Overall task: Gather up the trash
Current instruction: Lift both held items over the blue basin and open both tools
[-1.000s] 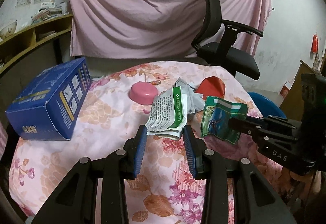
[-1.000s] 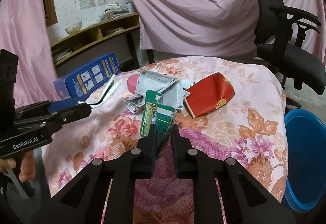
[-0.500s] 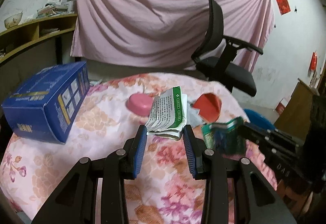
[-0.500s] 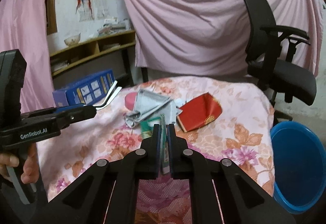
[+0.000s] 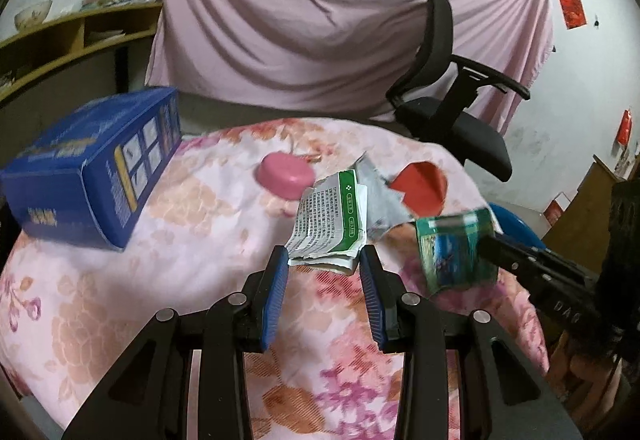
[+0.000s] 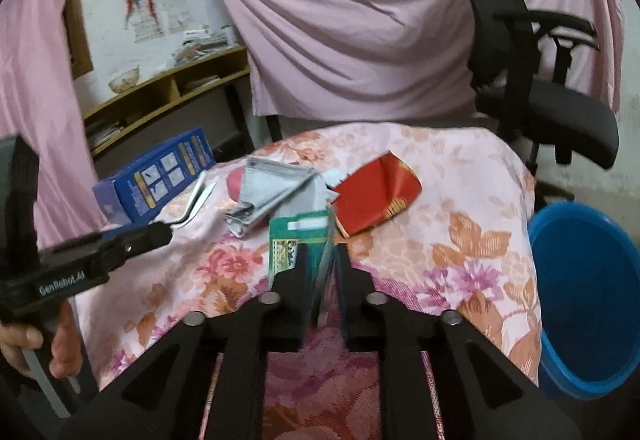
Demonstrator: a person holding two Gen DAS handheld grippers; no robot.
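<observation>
Green snack wrapper letting go too early?
Right gripper (image 6: 322,272) jaws are opening with the green wrapper (image 5: 454,250) between them, above the tablecloth, left of the blue bucket (image 6: 588,300); it'll probably miss. Left gripper (image 5: 323,294) clamps the white-green sachet (image 5: 330,217).

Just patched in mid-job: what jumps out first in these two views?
The right gripper, jaws opening, has a green snack wrapper between them above the floral tablecloth. The left gripper holds a white-and-green leaflet off the cloth. A blue bucket waits on the floor beside the table.
</observation>
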